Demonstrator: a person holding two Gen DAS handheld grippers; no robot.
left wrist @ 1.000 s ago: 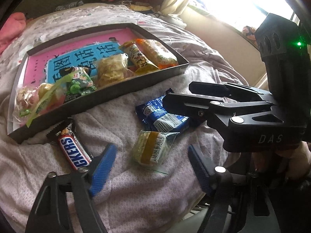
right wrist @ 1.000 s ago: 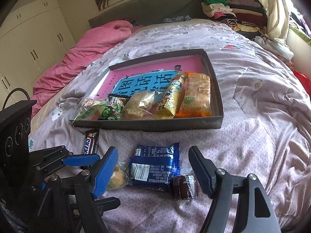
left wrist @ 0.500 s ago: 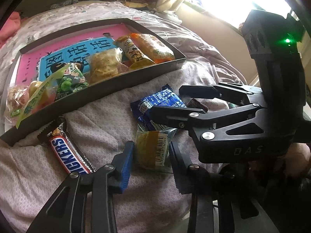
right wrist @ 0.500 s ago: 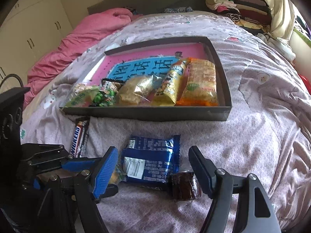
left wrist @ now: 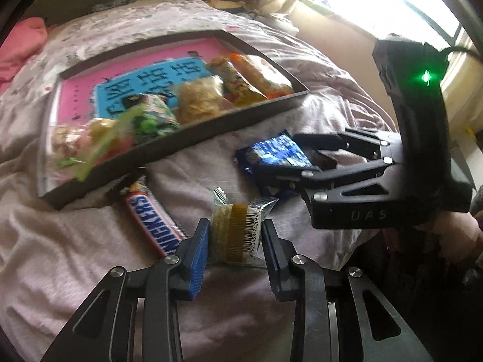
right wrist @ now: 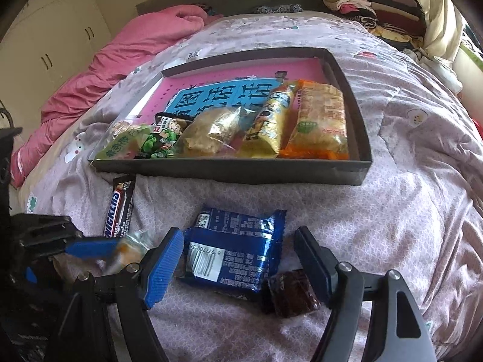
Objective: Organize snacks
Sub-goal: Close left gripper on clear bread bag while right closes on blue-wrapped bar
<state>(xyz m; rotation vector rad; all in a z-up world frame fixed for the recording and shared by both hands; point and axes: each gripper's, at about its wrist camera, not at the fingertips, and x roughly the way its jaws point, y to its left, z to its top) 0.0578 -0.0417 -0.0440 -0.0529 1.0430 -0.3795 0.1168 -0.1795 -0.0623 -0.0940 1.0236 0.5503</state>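
My left gripper [left wrist: 235,250] is shut on a small clear-wrapped yellow cake [left wrist: 238,232] and holds it just above the quilt; it shows blurred in the right wrist view [right wrist: 129,249]. My right gripper [right wrist: 238,268] is open around a blue snack packet [right wrist: 235,247], which also shows in the left wrist view [left wrist: 274,154]. A small dark brown wrapped sweet [right wrist: 291,294] lies by its right finger. A Snickers bar [left wrist: 154,223] lies left of the cake. The dark tray [right wrist: 229,172] holds several snack packs in a row along its near wall.
The tray rests on a pale pink quilt [right wrist: 407,211] covering a bed. A pink duvet [right wrist: 126,57] is bunched at the far left. Folded clothes [right wrist: 371,3] are stacked at the far right. A bright window [left wrist: 392,3] is on the right.
My left gripper closed from wide open onto the yellow cake and lifted it slightly. My right gripper moved forward, staying open around the blue packet.
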